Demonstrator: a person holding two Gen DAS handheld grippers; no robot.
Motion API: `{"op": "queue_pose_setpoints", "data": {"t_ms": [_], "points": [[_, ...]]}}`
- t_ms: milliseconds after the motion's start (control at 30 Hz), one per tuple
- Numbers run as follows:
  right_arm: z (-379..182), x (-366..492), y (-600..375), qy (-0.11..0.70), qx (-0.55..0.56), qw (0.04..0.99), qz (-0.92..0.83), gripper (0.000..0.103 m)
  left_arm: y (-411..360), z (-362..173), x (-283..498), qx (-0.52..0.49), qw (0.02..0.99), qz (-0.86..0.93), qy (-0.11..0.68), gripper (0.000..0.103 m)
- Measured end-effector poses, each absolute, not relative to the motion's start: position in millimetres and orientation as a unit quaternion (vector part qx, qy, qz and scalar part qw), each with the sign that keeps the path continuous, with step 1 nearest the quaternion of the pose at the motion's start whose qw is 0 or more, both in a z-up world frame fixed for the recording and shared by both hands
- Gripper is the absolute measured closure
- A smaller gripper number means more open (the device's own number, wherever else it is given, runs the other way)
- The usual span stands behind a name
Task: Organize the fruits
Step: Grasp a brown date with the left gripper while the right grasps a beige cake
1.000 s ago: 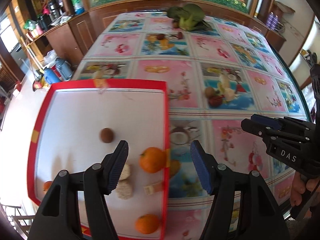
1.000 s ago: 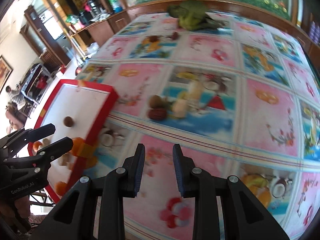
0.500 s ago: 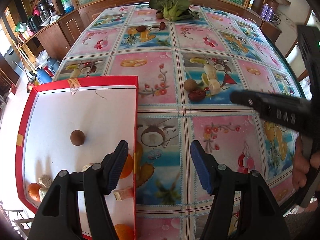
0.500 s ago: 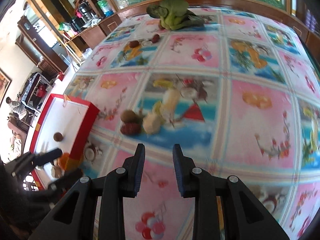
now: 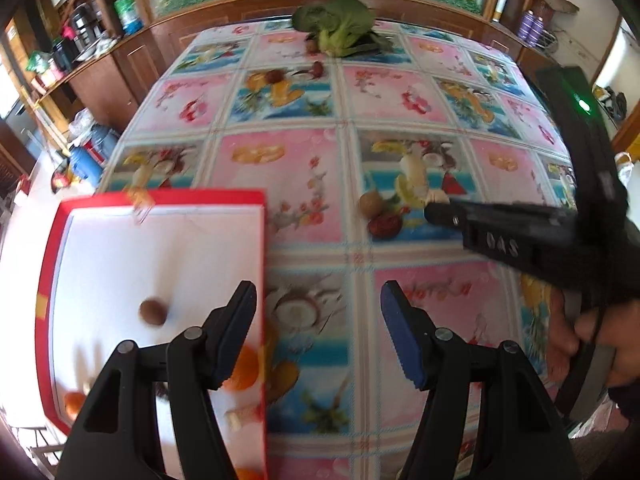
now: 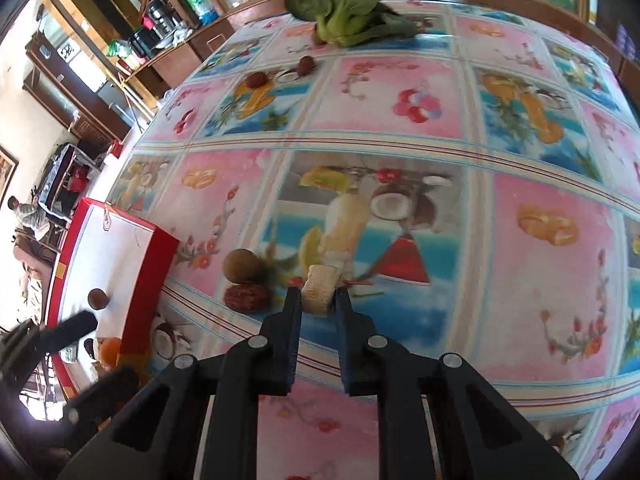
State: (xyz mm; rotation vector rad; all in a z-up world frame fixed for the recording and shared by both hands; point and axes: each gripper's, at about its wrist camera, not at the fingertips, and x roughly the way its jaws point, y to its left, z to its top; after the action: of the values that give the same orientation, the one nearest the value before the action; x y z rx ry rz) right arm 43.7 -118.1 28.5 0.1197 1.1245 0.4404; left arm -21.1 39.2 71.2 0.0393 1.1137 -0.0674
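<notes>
My right gripper (image 6: 318, 298) has its narrowly open jaws on either side of a pale corn-like chunk (image 6: 320, 288) lying on the tablecloth; it also shows in the left wrist view (image 5: 438, 210). A brown kiwi (image 6: 241, 265) and a dark red fruit (image 6: 247, 297) lie just left of the chunk. My left gripper (image 5: 318, 328) is open and empty beside the right edge of the red-rimmed white tray (image 5: 262, 240). The tray holds a small brown fruit (image 5: 152, 312), an orange (image 5: 244, 370) and other blurred pieces.
Leafy greens (image 6: 344, 4) lie at the table's far end, with two small dark red fruits (image 6: 306, 65) nearby. The patterned tablecloth (image 5: 400, 92) covers the whole table. Wooden cabinets (image 5: 100, 76) stand at the far left.
My right gripper has moved forward to the corn-like chunk, which now sits between its jaws. My left gripper has shifted right off the tray, over the tablecloth.
</notes>
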Motion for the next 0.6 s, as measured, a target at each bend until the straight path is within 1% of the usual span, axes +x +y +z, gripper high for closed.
{"op": "queue_pose_setpoints", "data": {"t_ms": [200, 400, 467, 533, 567, 600], "points": [[26, 32, -147, 0.533, 0.079, 0.82, 0.193, 0.089, 18, 54, 15, 0.011, 0.839, -0.054, 0.542, 0.037], [25, 26, -160, 0.536, 0.076, 0.821, 0.182, 0.091, 4, 34, 39, -0.002, 0.827, -0.06, 0.559, 0.037], [26, 25, -162, 0.535, 0.075, 0.822, 0.18, 0.091, 2, 29, 42, -0.001, 0.827, -0.059, 0.559, 0.039], [26, 24, -163, 0.535, 0.074, 0.822, 0.18, 0.091, 2, 24, 44, -0.008, 0.825, -0.066, 0.562, 0.057], [26, 24, -162, 0.533, 0.073, 0.823, 0.181, 0.091, 1, 23, 44, -0.004, 0.829, -0.064, 0.556, 0.059], [27, 23, -163, 0.53, 0.073, 0.825, 0.183, 0.091, 1, 23, 45, -0.001, 0.831, -0.069, 0.552, 0.073]]}}
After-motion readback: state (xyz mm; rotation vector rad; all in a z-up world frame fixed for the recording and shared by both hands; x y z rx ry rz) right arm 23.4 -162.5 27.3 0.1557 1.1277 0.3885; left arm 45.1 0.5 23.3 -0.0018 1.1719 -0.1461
